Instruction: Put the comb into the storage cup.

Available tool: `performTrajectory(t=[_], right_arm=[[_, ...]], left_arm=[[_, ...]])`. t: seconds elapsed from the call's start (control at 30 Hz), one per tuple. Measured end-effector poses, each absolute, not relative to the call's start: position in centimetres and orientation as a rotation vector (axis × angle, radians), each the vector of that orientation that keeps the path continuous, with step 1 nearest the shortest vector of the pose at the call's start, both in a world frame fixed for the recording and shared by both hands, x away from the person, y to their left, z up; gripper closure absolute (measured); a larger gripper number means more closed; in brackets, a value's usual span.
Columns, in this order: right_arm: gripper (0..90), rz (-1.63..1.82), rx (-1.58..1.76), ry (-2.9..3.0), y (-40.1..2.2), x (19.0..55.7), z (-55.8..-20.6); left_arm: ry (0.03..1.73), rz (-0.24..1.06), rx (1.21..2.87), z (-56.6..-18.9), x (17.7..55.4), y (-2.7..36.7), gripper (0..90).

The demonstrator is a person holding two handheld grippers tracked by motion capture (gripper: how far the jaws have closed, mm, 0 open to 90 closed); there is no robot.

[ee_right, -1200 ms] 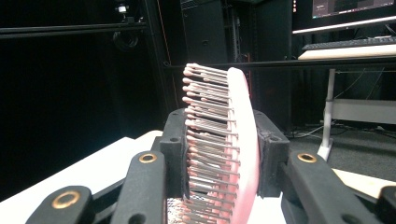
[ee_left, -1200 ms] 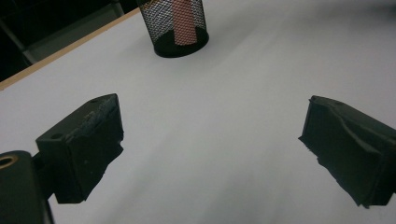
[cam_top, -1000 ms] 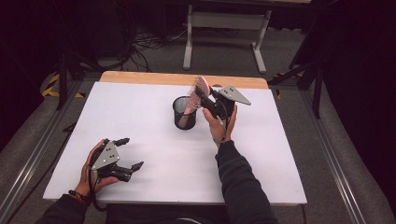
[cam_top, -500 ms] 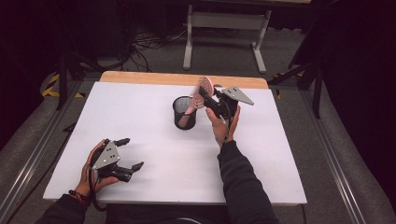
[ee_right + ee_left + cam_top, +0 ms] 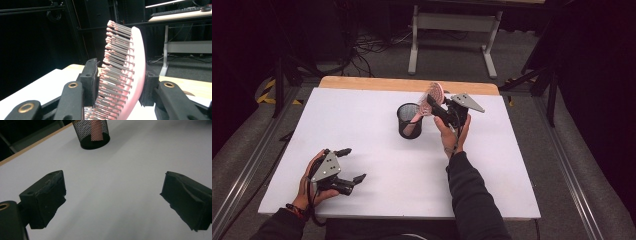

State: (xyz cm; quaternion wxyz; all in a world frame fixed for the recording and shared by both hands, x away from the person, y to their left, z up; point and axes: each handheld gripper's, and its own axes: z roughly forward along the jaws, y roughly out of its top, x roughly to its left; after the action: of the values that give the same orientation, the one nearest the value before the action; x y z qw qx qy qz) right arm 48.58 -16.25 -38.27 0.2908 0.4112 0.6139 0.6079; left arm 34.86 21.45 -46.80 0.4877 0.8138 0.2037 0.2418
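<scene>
Right gripper [image 5: 435, 103] at the head of the brush [image 5: 432, 95], jaws just easing apart; the handle stands in the mesh cup [image 5: 410, 120]. Left gripper [image 5: 351, 164] rests spread wide on the table [image 5: 377, 165].

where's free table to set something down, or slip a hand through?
Widest bare patch: the table middle and near edge, between the left tool and the right sleeve. Also free: the far-left corner beyond the left tool, and the right strip past the sleeve. Crowded: far centre, where the mesh cup, pink hairbrush and right tool bunch together.
</scene>
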Motion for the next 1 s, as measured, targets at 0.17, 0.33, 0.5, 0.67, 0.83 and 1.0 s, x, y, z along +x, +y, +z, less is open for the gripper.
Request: performTrajectory(t=[0.17, 0.33, 0.5, 0.67, 0.83, 1.0], right_arm=[[56.8, 1.612, 1.103, 1.643, -16.37, 48.63, -38.52], [53.8, 1.605, 1.103, 1.648, -16.30, 48.60, -38.69], [52.3, 1.587, 1.111, 1.662, -16.26, 48.69, -38.96], [51.5, 1.587, 1.107, 1.667, -16.26, 48.68, -38.95], [48.2, 1.572, 1.108, 1.670, -16.15, 48.63, -38.96], [46.3, 1.572, 1.104, 1.680, -16.20, 48.58, -38.99]], left_arm=[[0.496, 0.587, 1.978, -46.80, 34.88, 21.46, 6.2], [0.493, 0.589, 1.982, -46.80, 34.86, 21.44, 6.2], [0.492, 0.587, 1.985, -46.81, 34.87, 21.43, 6.2], [0.492, 0.589, 1.986, -46.81, 34.88, 21.43, 6.2], [0.492, 0.588, 1.987, -46.81, 34.87, 21.43, 6.2], [0.492, 0.588, 1.989, -46.84, 34.88, 21.39, 6.2]])
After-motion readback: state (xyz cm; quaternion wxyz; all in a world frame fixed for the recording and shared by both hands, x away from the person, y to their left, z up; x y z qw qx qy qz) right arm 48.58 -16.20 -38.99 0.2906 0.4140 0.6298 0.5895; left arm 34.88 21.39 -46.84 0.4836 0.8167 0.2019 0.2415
